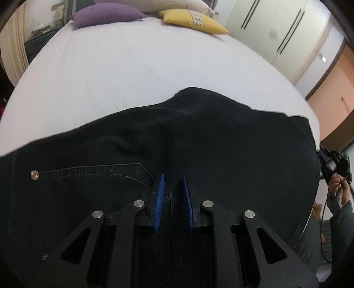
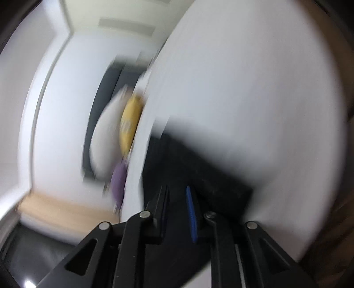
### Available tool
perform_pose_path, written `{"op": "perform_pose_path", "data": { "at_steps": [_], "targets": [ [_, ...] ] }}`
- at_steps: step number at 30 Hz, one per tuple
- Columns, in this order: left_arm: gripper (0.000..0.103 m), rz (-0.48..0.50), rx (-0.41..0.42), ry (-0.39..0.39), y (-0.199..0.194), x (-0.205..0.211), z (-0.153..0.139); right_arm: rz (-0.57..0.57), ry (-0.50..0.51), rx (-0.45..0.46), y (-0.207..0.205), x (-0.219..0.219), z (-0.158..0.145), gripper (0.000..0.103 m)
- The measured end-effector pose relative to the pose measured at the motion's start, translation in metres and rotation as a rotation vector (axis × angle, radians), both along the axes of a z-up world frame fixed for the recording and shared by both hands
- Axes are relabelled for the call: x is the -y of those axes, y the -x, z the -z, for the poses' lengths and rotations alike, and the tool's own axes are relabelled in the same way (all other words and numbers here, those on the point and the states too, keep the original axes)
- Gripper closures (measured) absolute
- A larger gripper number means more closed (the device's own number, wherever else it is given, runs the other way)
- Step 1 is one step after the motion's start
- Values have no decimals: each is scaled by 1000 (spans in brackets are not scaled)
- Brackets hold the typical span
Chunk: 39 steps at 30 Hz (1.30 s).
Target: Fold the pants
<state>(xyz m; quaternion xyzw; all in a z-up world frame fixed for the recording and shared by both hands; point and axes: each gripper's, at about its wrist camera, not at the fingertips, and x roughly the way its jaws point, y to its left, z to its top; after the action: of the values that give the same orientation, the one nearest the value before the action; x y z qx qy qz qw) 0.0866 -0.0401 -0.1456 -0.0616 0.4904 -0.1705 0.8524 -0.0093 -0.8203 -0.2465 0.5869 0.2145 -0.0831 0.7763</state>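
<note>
Black denim pants [image 1: 199,133] lie across the near part of a white bed [image 1: 132,66], with a pocket seam and a metal rivet [image 1: 34,175] showing at the left. My left gripper [image 1: 173,176] points down onto them, its blue pads nearly together and pinching a stitched fold of the fabric. In the blurred right wrist view a narrow end of the pants [image 2: 199,168] runs from the bed [image 2: 243,88] into my right gripper [image 2: 176,188], and dark cloth fills the small gap between its fingers. A hand [image 1: 336,192] holds that gripper at the pants' right end.
A purple pillow [image 1: 106,14] and a yellow pillow [image 1: 192,20] lie at the far end of the bed, with a white pillow behind them. White wardrobe doors [image 1: 276,28] stand beyond the bed's right side. The bed's right edge runs close by the pants' end.
</note>
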Motion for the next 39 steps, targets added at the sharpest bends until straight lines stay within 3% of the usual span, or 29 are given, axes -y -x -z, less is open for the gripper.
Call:
{"op": "perform_pose_path", "data": {
  "at_steps": [1,2,5,7,14,15,20,22,27,30,31,32,35,39],
  "targets": [
    [86,-3,1,4,-1,-2,1,62,22,-46,15,9,-5,42],
    [86,-2,3,-4,-1,-1,1,118,51,-54,32,15,-15,37],
    [86,-2,17,-24,2,1,3,102,52,17,74,13,-31,37],
    [86,-3,22,-31,2,2,4,64,34,29,79,1,-30,37],
    [86,-3,10,-13,2,3,7,-22,-91,32,52,-66,-1,37],
    [86,-3,9,-9,2,2,7,-21,-101,38,32,-74,5,38],
    [86,-5,4,10,0,-8,6,-27,-123,48,19,-85,13,46],
    [86,-6,3,14,0,-14,2,-38,-155,81,16,-85,18,58],
    [86,-6,-2,27,0,-19,2,-84,-212,137,-4,-93,31,59],
    [86,-6,-4,32,0,-22,0,-47,-260,143,-7,-89,45,75],
    [86,-6,-5,33,0,-23,0,-38,-266,151,-9,-90,45,75],
    [86,-6,-6,34,-1,-24,0,-40,-263,155,-8,-90,45,75],
    [86,-17,-25,30,-3,-25,-4,-56,-211,120,-14,-92,39,90],
    [86,-19,-22,96,-4,-15,-29,-42,-150,86,-15,-97,31,94]
  ]
}}
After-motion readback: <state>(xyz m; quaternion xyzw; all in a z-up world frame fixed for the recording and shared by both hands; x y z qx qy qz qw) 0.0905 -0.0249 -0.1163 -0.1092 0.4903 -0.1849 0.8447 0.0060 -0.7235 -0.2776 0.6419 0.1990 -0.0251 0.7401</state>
